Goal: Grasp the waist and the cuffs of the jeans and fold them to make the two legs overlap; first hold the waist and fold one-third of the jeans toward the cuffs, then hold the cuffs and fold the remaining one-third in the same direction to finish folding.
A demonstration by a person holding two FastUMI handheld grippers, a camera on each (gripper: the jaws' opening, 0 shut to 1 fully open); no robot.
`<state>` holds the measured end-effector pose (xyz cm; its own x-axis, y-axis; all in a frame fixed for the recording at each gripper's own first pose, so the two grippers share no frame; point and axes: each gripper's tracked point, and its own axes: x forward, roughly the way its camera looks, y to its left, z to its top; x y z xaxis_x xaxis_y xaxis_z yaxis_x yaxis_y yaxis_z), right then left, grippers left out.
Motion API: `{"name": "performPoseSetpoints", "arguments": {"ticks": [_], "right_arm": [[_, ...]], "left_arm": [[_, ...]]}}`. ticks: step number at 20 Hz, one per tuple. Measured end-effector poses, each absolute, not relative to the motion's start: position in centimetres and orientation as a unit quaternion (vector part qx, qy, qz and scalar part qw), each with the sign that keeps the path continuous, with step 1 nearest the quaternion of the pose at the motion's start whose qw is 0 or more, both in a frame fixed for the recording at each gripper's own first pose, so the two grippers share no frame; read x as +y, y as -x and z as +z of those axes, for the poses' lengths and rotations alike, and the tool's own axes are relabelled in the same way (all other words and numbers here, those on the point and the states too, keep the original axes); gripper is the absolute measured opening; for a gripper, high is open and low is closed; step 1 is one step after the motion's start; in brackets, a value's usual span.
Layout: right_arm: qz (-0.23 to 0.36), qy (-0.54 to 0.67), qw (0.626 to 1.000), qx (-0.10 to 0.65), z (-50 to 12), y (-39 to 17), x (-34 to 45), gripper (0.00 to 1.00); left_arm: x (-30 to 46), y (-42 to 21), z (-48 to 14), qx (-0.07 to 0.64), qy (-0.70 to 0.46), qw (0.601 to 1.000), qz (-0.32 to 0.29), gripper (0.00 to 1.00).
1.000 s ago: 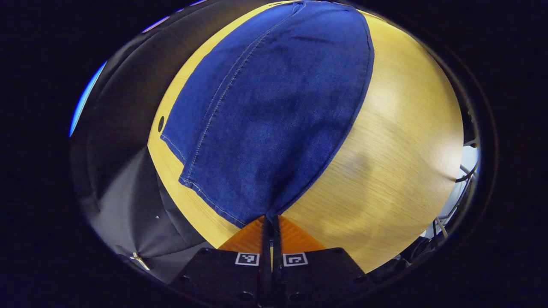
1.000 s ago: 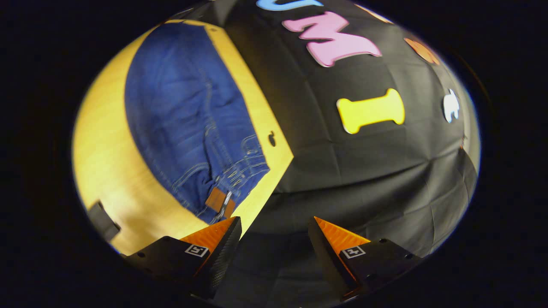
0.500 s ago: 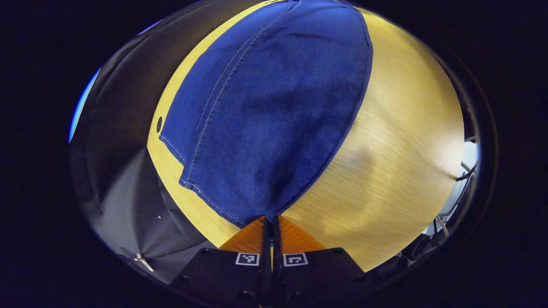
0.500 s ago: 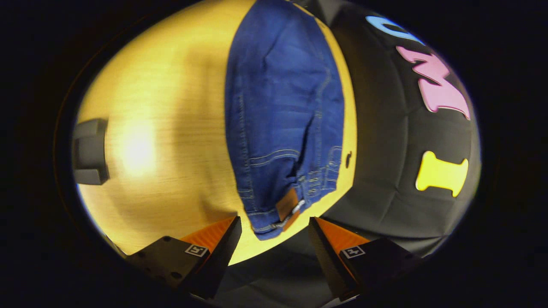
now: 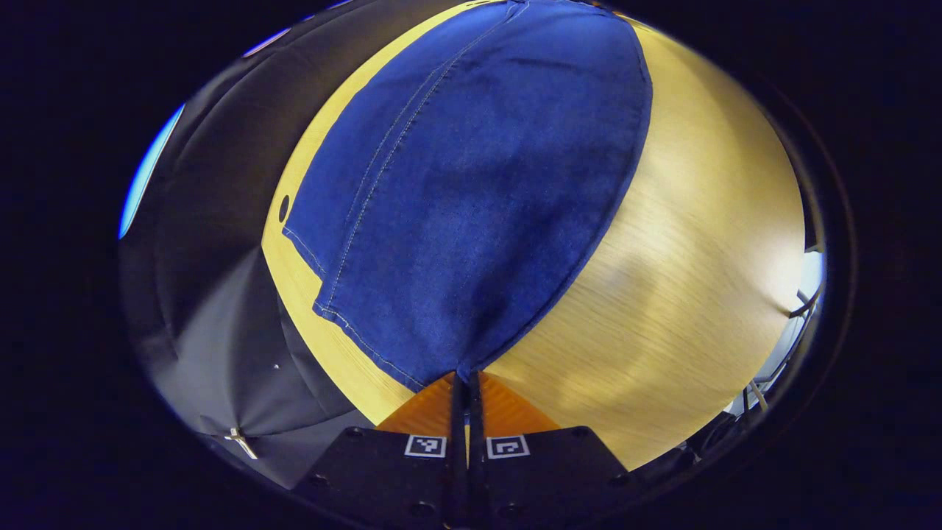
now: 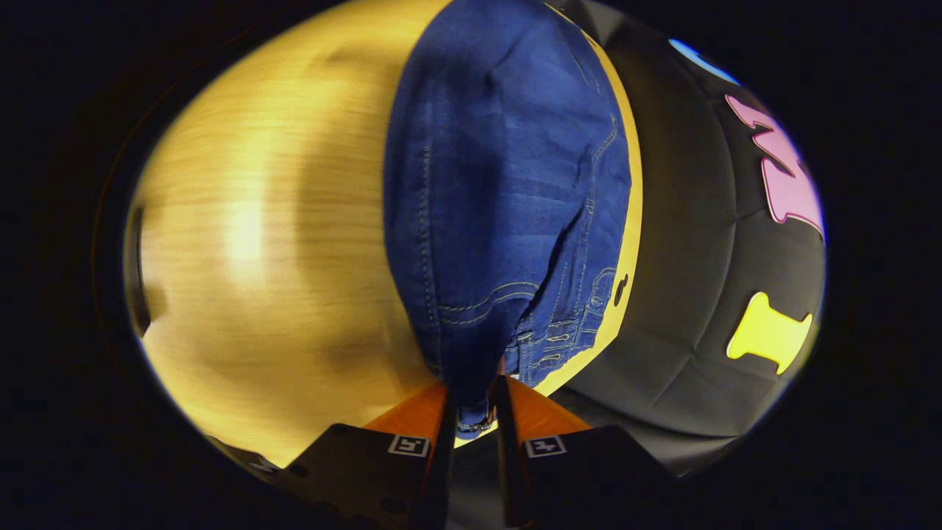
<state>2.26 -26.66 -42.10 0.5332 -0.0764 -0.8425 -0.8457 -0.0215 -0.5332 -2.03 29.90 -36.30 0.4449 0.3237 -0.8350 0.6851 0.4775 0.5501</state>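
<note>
- We see the left gripper [image 5: 464,383] pinched on the cuff end of the jeans [image 5: 471,191], which lie flat on the wooden table [image 5: 684,280].
- We see the right gripper [image 6: 471,401] clamping the waist [image 6: 471,412], beside the table edge; the booth wall [image 6: 699,243] lies close behind.

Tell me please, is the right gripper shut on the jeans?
Yes: the right gripper has both fingers pressed on the jeans at the waist.

Right gripper [image 6: 471,401], open and off the table [image 6: 280,221] edge earlier, now closes on the jeans [image 6: 500,206] waist [image 6: 471,412].
</note>
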Motion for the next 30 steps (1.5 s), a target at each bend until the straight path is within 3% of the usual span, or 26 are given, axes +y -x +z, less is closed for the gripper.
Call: {"name": "performPoseSetpoints", "arguments": {"ticks": [2,4,10,20,25,30], "right_arm": [[0.321,0.611,0.613,0.384,-42.2,-2.7,-26.5,0.27],[0.319,0.596,0.625,0.391,-41.1,-2.9,-26.3,0.11],[0.279,0.558,0.682,0.381,-35.8,-6.2,-25.5,0.11],[0.145,0.373,0.853,0.334,-23.9,-21.7,-20.8,0.10],[0.059,0.262,0.895,0.357,-24.6,-29.1,-21.2,0.10],[0.004,0.219,0.888,0.404,-28.8,-32.0,-22.8,0.10]], "left_arm": [[29.9,2.0,-36.3,0.511,-0.495,0.690,-0.130,0.06],[29.9,1.9,-36.0,0.512,-0.490,0.694,-0.128,0.06],[29.2,1.0,-32.3,0.506,-0.462,0.714,-0.145,0.06],[29.3,-6.9,-23.3,0.509,-0.395,0.747,-0.165,0.06],[32.2,-15.8,-21.0,0.503,-0.360,0.778,-0.109,0.06],[35.3,-23.4,-23.5,0.502,-0.360,0.785,-0.049,0.06]]}}
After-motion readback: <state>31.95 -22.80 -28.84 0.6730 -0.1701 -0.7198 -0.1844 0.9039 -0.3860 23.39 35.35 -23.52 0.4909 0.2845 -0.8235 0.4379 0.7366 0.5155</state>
